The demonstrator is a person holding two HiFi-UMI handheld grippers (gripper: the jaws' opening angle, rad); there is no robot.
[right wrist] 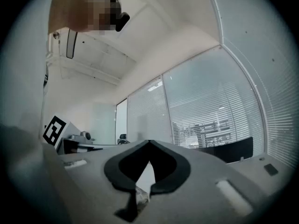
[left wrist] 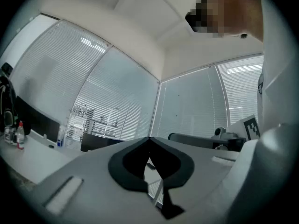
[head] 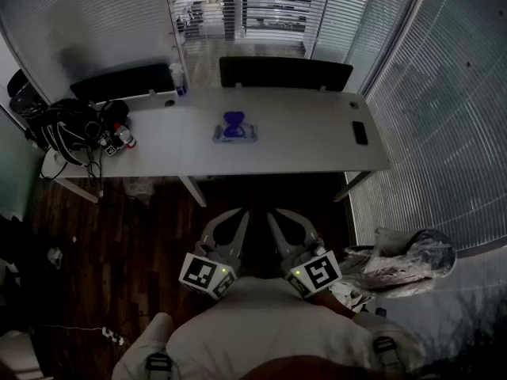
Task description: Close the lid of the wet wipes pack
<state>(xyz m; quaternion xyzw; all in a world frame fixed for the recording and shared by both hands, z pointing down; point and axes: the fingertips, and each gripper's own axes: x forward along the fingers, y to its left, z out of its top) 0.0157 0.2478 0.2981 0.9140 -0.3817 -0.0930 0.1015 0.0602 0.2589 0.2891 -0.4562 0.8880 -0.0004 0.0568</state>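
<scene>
A: Where's the wet wipes pack (head: 235,132)?
B: On the table (head: 309,145), blue lid (head: 233,120) raised, back from the front edge, bare top on both sides.
A: The 2 claws?
B: Left gripper (head: 239,216) and right gripper (head: 274,216) sit low by the body, well short of the table, jaws together, holding nothing.

I see the wet wipes pack (head: 235,134) lying flat mid-way along the white desk (head: 301,145), its blue lid (head: 233,120) flipped open.
</scene>
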